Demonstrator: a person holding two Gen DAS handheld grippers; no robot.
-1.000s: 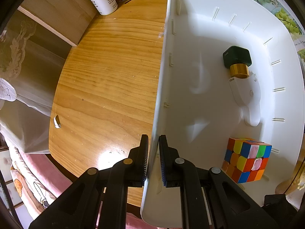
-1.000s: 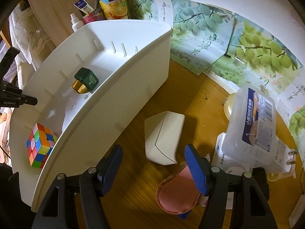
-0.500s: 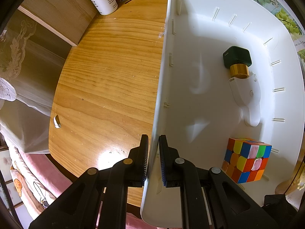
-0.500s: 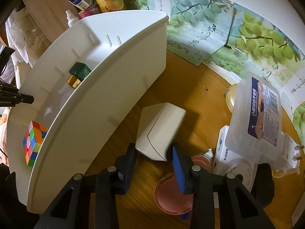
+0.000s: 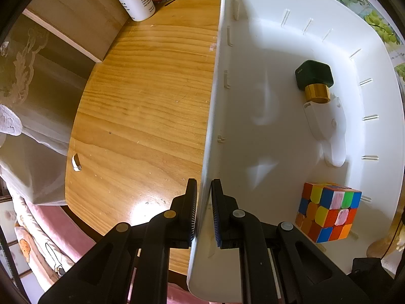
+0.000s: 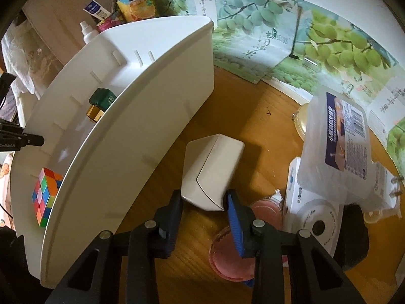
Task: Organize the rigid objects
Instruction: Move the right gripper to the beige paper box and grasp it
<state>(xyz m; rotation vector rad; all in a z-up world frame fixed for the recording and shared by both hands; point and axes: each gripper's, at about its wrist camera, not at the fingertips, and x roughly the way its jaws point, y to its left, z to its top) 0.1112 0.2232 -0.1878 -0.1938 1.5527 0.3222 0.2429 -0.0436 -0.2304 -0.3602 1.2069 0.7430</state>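
White plastic bin [image 5: 253, 131] is pinched by the left gripper [image 5: 203, 212]; the right gripper [image 6: 203, 206] jaws are closing around the white wedge-shaped box [image 6: 210, 172]; a lift into the bin is called for next.

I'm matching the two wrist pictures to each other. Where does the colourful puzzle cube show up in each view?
Left wrist: the puzzle cube sits lower right, inside the white bin, below the green-capped bottle.
Right wrist: the cube sits far lower left, behind the bin's curved wall.
Shared landmark: the green-capped bottle, further along the bin from the cube in both.
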